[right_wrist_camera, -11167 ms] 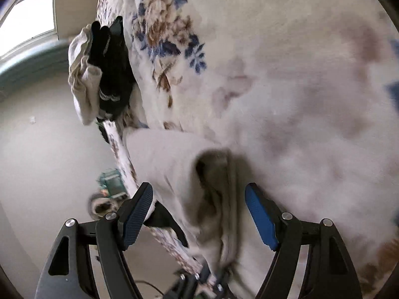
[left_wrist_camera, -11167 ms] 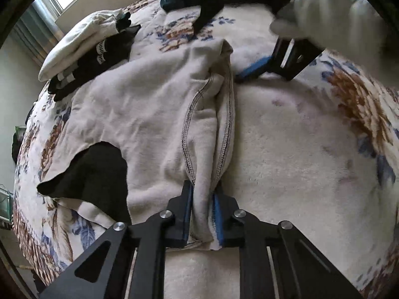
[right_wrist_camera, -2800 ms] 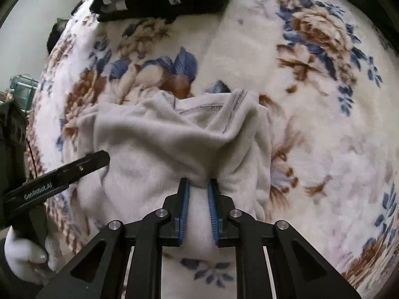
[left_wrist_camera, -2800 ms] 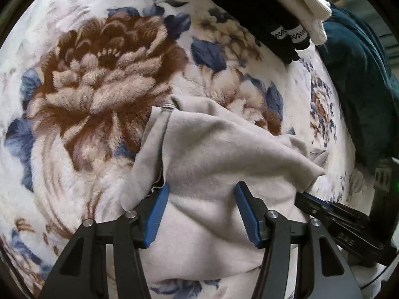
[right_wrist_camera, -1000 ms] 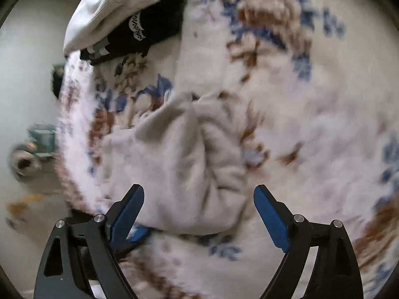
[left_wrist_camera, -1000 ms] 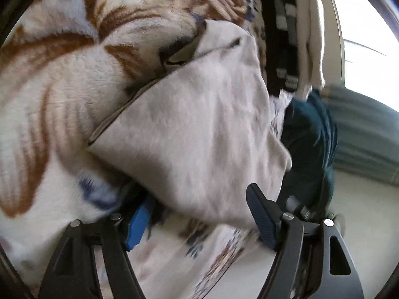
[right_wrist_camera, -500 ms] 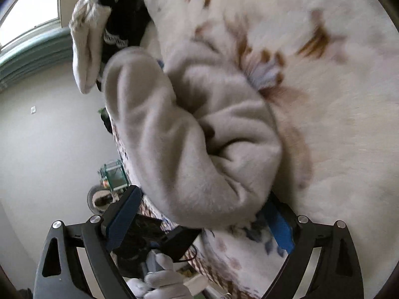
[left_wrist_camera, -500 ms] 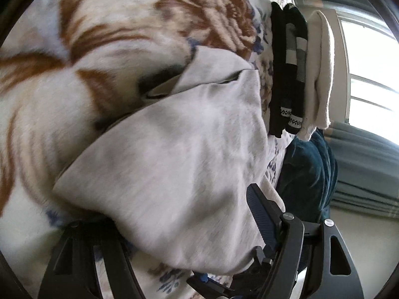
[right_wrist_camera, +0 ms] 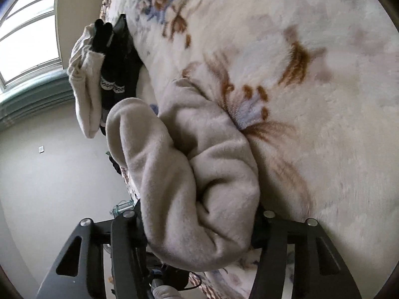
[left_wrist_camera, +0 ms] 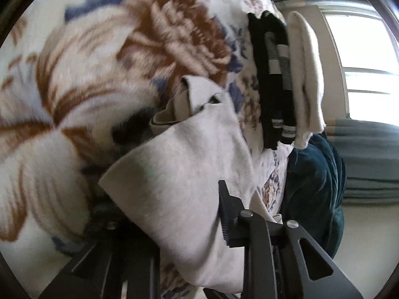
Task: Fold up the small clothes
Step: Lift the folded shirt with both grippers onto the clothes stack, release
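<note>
A folded beige fleece garment (left_wrist_camera: 179, 174) lies near the edge of a floral blanket (left_wrist_camera: 74, 74). My left gripper (left_wrist_camera: 169, 206) has its jaws closing on one end of it. Its right finger (left_wrist_camera: 224, 209) presses the cloth, while the left finger is hidden under the fold. From the other side, the garment (right_wrist_camera: 187, 174) shows as a thick rolled bundle. My right gripper (right_wrist_camera: 199, 224) is closing around it, and the bundle fills the whole gap between the fingers. Both grippers hold the same garment from opposite ends.
A stack of folded clothes, black (left_wrist_camera: 271, 79) and white (left_wrist_camera: 306, 74), sits further along the blanket (right_wrist_camera: 311, 74); the right wrist view also shows this stack (right_wrist_camera: 109, 57). A dark teal cloth (left_wrist_camera: 314, 186) hangs off the bed's edge. Beyond are floor, wall and a window (left_wrist_camera: 369, 62). A white-gloved hand (right_wrist_camera: 162, 292) shows below the bundle.
Both pairs of jaws have narrowed onto the beige garment, which stood loosely between wide fingers before. The right gripper has rolled and dropped in closer to the bundle.
</note>
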